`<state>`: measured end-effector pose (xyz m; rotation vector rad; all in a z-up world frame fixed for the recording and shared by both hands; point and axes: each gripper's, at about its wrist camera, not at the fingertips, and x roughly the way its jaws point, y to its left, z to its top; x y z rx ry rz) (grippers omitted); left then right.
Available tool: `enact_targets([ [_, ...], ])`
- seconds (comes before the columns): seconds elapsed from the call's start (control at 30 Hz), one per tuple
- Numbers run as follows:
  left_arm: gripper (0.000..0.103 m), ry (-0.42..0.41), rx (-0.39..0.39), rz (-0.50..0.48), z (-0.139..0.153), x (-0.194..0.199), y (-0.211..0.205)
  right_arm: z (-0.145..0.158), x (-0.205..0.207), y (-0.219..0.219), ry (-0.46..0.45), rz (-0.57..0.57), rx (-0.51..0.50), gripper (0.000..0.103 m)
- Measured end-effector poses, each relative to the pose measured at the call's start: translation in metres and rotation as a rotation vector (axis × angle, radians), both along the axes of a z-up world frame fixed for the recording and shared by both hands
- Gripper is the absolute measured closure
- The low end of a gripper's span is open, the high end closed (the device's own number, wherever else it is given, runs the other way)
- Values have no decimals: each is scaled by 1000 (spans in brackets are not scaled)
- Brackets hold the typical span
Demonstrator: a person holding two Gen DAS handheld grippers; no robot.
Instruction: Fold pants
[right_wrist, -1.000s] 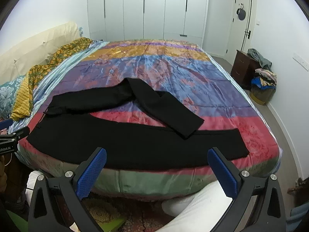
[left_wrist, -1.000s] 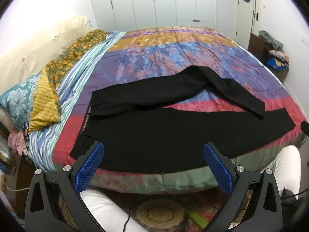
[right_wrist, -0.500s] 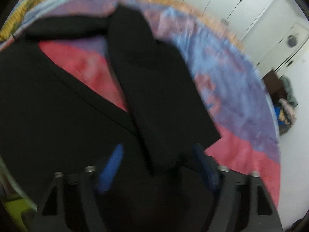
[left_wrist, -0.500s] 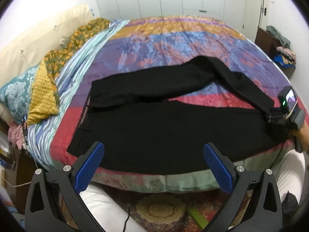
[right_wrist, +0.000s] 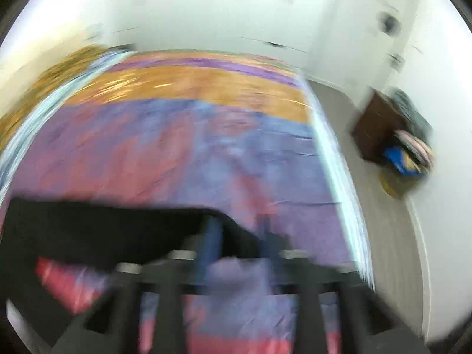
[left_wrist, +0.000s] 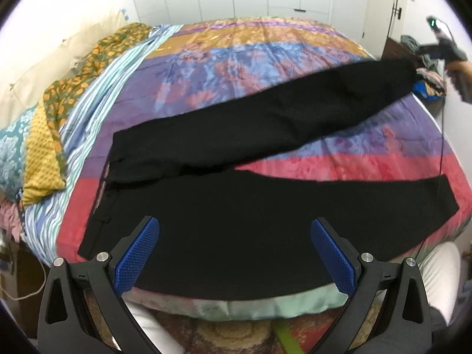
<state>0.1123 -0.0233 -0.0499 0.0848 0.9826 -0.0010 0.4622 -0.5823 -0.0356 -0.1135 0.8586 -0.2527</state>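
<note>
Black pants spread along the bed's near edge. Left gripper wide, empty. Right gripper blurred, jaws just opening, far leg's hem between them; grip indiscernible.

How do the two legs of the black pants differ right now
The near leg lies flat along the bed's front edge; the far leg stretches diagonally toward the bed's far right corner. The near leg's cuff rests on the bedspread; the far leg's cuff reaches toward the right gripper. Both are black and join at the waistband.
</note>
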Motion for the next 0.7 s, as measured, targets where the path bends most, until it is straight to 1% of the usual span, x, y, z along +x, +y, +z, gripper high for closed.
enact_targets([
  [0.03, 1, -3, -2, 6, 0, 0, 2, -9, 7, -14, 2, -62, -16, 33],
  [0.07, 1, -2, -2, 12, -1, -1, 4, -24, 11, -27, 19, -122, -3, 33],
  [0.13, 1, 19, 1, 27, -12, 0, 12, -50, 0, -39, 16, -154, 88, 33],
  [0.17, 1, 45, -1, 35, -20, 2, 15, -71, -10, -41, 19, -150, 166, 33],
  [0.23, 1, 117, -10, 52, -40, 5, 21, -112, -21, -40, 67, -131, 315, 34],
  [0.27, 1, 141, -13, 55, -46, 7, 22, -139, -28, -39, 100, -125, 421, 35],
  [0.33, 1, 166, -6, 55, -54, 8, 20, -181, -34, -37, 122, -131, 585, 48],
  [0.37, 1, 163, 1, 53, -53, 6, 20, -204, -35, -35, 118, -138, 681, 51],
  [0.43, 1, 150, 21, 54, -51, 6, 16, -232, -33, -27, 91, -155, 800, 62],
  [0.5, 1, 150, 32, 57, -51, 8, 15, -255, -22, -17, 54, -181, 914, 63],
  [0.53, 1, 154, 35, 57, -53, 10, 15, -261, -18, -10, 24, -188, 979, 63],
  [0.57, 1, 160, 39, 58, -56, 11, 15, -264, -12, -4, 9, -189, 1018, 63],
  [0.6, 1, 171, 47, 61, -60, 12, 15, -263, -8, 1, 7, -195, 1017, 68],
  [0.63, 1, 178, 53, 64, -63, 15, 17, -255, -6, 7, 8, -202, 938, 88],
  [0.7, 1, 180, 68, 78, -68, 21, 22, -238, -10, 6, -7, -203, 808, 89],
])
